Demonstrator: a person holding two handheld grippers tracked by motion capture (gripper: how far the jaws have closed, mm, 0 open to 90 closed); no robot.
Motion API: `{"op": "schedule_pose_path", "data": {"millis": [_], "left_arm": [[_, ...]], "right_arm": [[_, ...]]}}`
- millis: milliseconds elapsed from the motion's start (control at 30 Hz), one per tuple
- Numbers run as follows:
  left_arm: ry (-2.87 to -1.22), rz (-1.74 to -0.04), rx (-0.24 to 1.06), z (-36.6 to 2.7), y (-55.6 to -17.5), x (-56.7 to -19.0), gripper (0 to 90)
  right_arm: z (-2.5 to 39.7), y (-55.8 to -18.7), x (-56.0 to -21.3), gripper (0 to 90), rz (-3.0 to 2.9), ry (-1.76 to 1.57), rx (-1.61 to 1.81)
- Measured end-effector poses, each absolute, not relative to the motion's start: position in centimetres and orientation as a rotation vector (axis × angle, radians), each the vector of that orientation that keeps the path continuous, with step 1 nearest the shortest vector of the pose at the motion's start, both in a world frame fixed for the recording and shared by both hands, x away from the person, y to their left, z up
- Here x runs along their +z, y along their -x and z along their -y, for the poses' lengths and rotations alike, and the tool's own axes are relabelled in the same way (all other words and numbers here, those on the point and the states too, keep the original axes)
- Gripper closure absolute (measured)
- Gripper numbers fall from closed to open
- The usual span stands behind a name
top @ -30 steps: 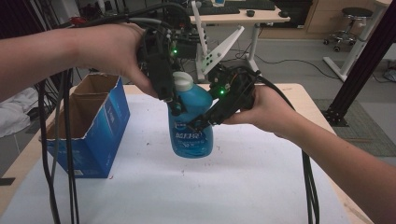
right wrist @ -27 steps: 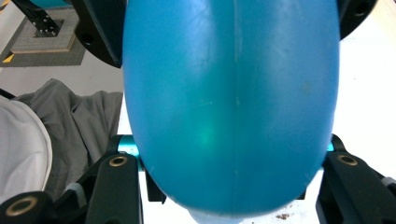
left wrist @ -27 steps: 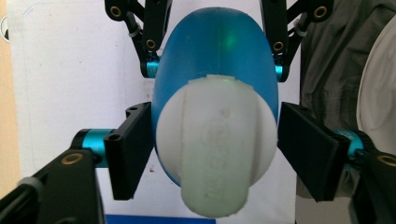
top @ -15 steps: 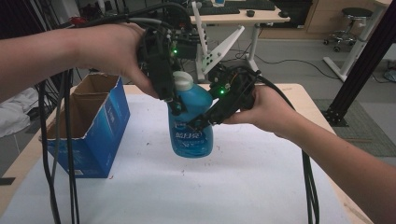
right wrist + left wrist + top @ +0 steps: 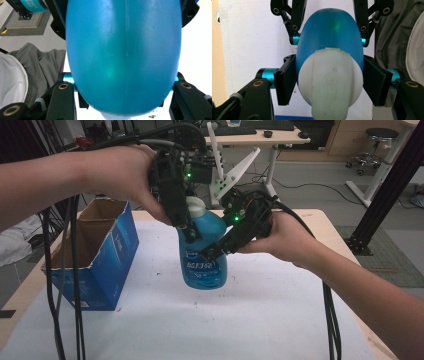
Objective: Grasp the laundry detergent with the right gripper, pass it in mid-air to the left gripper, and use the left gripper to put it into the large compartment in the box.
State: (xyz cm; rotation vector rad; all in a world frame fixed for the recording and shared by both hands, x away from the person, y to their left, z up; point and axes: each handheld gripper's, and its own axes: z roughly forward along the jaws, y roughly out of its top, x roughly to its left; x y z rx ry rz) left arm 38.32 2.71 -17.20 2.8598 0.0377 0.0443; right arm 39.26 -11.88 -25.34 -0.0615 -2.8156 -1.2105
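A blue plastic bottle (image 5: 205, 262) with a white cap (image 5: 196, 209) and a printed label hangs upright above the white table top, held by both grippers. My left gripper (image 5: 186, 231) comes down from above, its black jaws clamped on the bottle's shoulder just under the cap (image 5: 329, 85); one of its fingers (image 5: 285, 81) presses the blue wall (image 5: 329, 32). My right gripper (image 5: 214, 251) reaches in from the right and is shut on the bottle's body (image 5: 125, 57), which bulges between its jaws.
An open blue cardboard box (image 5: 95, 262) stands at the table's left. Black cables (image 5: 60, 295) hang along the left side and one trails by the right forearm. The white table cover (image 5: 260, 320) spreads below the bottle. A black post (image 5: 390, 180) stands far right.
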Motion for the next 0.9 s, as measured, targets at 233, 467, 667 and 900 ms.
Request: {"op": "schedule_pose_path", "data": {"millis": [233,467,667,900], "left_arm": [[-2.863,-0.03,0.046,-2.62,-38.26,-17.33,36.2],[-2.864,-0.034,0.059,-2.64,-38.28,-17.35,36.5],[-2.866,-0.033,0.061,-2.62,-38.24,-17.38,37.3],[-2.871,-0.037,0.062,-2.65,-38.21,-17.45,37.4]], "right_arm": [[11.85,-39.24,-25.33,46.3,2.815,0.056,-1.208],[11.88,-39.37,-25.35,46.3,2.826,0.048,-1.218],[11.89,-39.3,-25.34,46.3,2.822,0.058,-1.21],[11.83,-39.36,-25.38,46.3,2.832,0.05,-1.202]]}}
